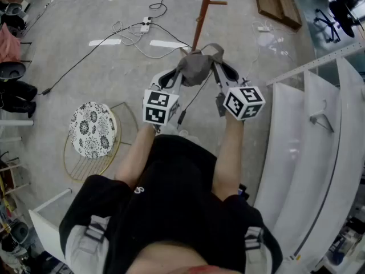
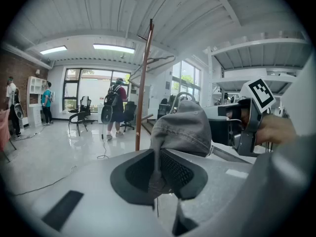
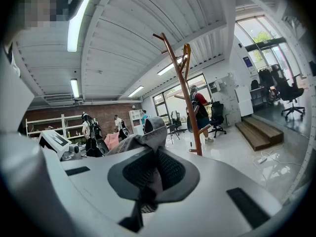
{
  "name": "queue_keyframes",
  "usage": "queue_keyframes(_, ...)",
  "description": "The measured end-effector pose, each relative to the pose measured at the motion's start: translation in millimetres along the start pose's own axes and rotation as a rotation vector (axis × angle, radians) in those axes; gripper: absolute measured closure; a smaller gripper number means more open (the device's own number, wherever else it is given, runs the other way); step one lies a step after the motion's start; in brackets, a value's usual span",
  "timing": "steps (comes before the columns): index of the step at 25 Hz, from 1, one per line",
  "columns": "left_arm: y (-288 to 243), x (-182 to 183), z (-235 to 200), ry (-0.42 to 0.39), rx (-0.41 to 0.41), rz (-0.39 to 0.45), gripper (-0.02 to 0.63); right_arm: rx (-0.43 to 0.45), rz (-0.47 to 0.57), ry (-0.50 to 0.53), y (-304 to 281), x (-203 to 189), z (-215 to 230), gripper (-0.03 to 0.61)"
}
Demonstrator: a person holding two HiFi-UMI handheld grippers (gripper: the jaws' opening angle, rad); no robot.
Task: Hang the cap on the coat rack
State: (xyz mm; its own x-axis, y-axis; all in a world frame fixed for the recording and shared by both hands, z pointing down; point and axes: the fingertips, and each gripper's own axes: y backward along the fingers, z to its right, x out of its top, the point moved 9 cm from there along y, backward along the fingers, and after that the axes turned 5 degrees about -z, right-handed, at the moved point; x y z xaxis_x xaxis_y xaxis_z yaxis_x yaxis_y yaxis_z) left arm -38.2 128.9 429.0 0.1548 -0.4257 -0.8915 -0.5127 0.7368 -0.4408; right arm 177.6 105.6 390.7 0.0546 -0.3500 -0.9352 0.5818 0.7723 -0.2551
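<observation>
Cap is grey denim, held up in the air between the two grippers; left gripper has its jaws pinched narrow on one edge of the fabric; right gripper is clamped on the opposite edge the same way; rack stands just beyond the cap, not touching it.

Pale glossy concrete floor here, with 1 white power strip lying on it and a black cable trailing off to the left. The coat rack stands just past the strip. There's 1 round stool with a flower-pattern seat nearer in, and wooden steps and an office chair sit at the far right.
</observation>
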Motion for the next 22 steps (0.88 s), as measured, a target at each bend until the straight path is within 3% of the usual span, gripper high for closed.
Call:
queue_keyframes(8, -0.2, 0.5, 2.3, -0.001, -0.008, 0.002, 0.572, -0.053, 0.007, 0.030, -3.4, -0.2, 1.5, 0.575)
queue_keyframes(22, 7.6, -4.5, -20.0, 0.051, 0.069, 0.010, 0.572, 0.055, -0.016, 0.042, -43.0, 4.5, -5.7, 0.575)
